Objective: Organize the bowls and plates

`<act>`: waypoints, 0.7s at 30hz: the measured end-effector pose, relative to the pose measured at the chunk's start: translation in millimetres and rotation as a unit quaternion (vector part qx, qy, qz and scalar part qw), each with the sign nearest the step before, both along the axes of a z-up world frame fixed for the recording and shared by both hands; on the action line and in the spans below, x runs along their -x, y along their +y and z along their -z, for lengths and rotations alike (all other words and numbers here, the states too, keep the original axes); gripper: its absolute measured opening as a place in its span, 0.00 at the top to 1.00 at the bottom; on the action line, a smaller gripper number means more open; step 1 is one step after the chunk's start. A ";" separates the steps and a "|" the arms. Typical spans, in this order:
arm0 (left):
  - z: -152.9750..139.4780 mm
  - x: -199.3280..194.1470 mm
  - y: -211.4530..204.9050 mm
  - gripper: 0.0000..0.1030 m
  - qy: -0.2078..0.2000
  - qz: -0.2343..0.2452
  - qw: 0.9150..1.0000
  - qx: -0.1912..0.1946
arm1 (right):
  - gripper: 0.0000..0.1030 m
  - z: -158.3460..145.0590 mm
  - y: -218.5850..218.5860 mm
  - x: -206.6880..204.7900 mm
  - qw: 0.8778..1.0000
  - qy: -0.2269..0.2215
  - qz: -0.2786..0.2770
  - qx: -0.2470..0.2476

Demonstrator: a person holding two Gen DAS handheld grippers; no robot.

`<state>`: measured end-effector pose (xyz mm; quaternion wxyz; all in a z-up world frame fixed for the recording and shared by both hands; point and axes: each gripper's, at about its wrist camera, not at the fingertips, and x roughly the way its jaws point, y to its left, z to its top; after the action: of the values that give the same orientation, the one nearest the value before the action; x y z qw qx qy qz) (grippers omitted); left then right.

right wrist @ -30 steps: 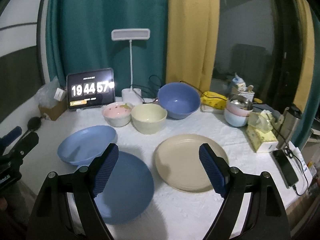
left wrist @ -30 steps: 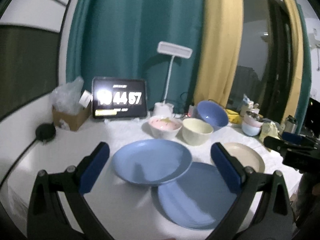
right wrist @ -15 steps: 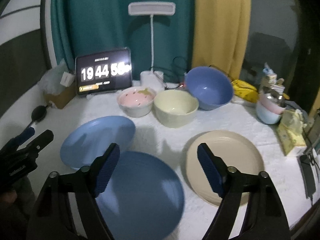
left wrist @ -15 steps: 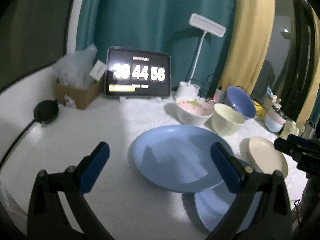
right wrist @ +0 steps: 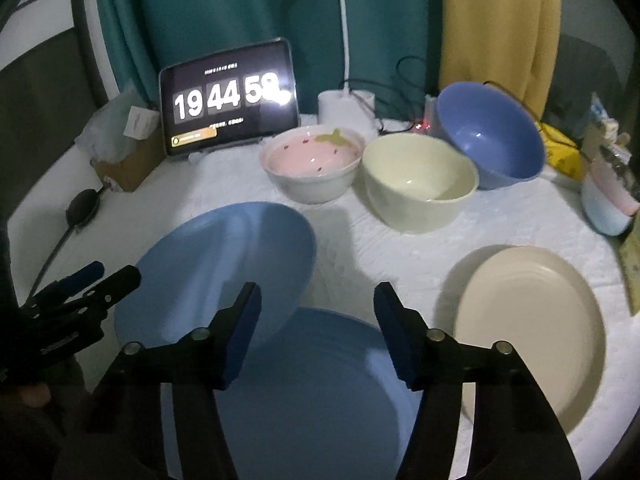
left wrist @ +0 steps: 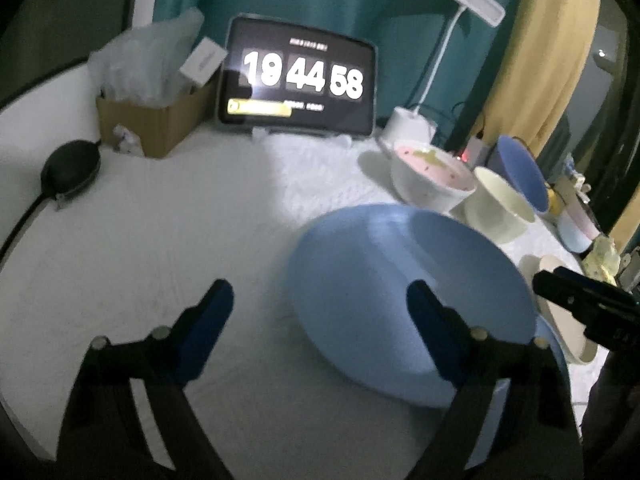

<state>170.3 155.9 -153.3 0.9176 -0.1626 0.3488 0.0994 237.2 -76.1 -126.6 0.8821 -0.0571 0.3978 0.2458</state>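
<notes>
Blue-padded fingers stand wide apart on both tools, and neither grips anything. From its own wrist view the left gripper hovers low over the white table, its right pad above the near left edge of the light blue plate and its left pad over bare tablecloth. That plate sits tilted, its right edge resting on the darker blue plate, which lies flat closest to the viewer in the right wrist view. The right gripper is spread above the far rim of this darker plate, near where the two plates overlap. A cream plate lies to the right of the darker one, just apart from it. Behind the plates, three bowls stand in a row: a pink-lined bowl with small dark specks, a pale yellow bowl just beside it, and a blue bowl tipped toward the camera and leaning close behind the yellow one. Farther back, a tablet shows 19 44 58, with a white desk lamp to its right and a cardboard box stuffed with plastic to its left. A black pouch with a cord lies near the table's left edge
</notes>
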 end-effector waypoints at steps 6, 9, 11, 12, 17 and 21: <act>15.7 -10.9 3.0 0.34 0.033 0.008 0.999 0.013 | 0.54 14.3 8.0 -10.1 1.000 0.023 -0.008 0.000; 21.9 -14.5 4.7 0.47 0.046 0.009 0.999 0.023 | 0.58 19.5 8.1 -14.1 0.999 0.037 -0.012 -0.005; 24.4 -16.0 4.4 0.54 0.052 0.012 0.998 0.024 | 0.59 20.1 8.6 -14.4 0.999 0.040 -0.015 -0.009; 25.0 -16.6 4.2 0.56 0.053 0.013 0.998 0.024 | 0.60 20.5 9.1 -14.4 0.999 0.040 -0.017 -0.010; 25.1 -17.6 -2.1 0.67 0.054 0.023 0.998 0.021 | 0.71 21.5 13.6 -12.9 0.999 0.044 -0.027 -0.013; 22.1 -16.7 -7.4 0.67 0.051 0.029 0.998 0.015 | 0.74 20.1 10.7 -11.5 0.999 0.044 -0.021 -0.009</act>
<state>187.0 148.5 -175.4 0.8985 -0.1608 0.4015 0.0756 248.7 -65.4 -146.8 0.8591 -0.0466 0.4324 0.2699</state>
